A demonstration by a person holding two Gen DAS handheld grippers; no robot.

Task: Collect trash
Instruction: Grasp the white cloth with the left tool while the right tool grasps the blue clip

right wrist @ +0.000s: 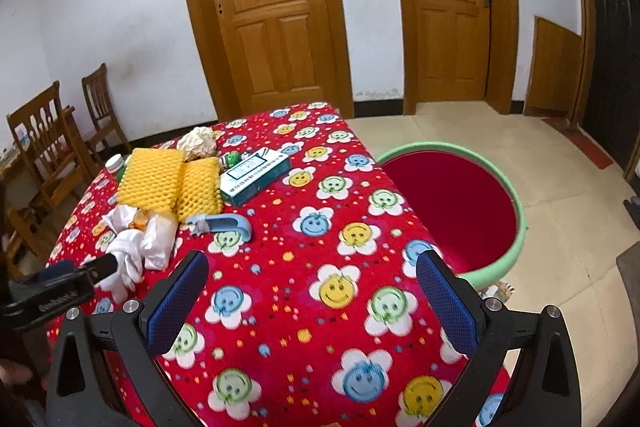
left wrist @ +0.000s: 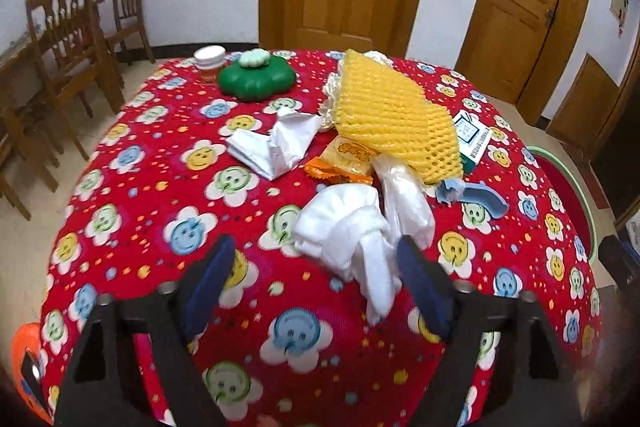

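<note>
On the red surface (left wrist: 132, 155), a white rag (left wrist: 344, 231) is straddled, seemingly untouched, by the left gripper (left wrist: 316, 267), jaws parted; loose folds may be missed. The right gripper (right wrist: 312, 291) is held empty, spread.

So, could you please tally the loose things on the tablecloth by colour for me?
White: 4 (paper, cloth, bag, frilly wad)
Yellow: 1 (foam net)
Orange: 1 (wrapper)
Blue: 1 (plastic piece)
Green: 2 (box, flower-shaped container)
Red and white: 1 (jar)
Total: 10
</note>
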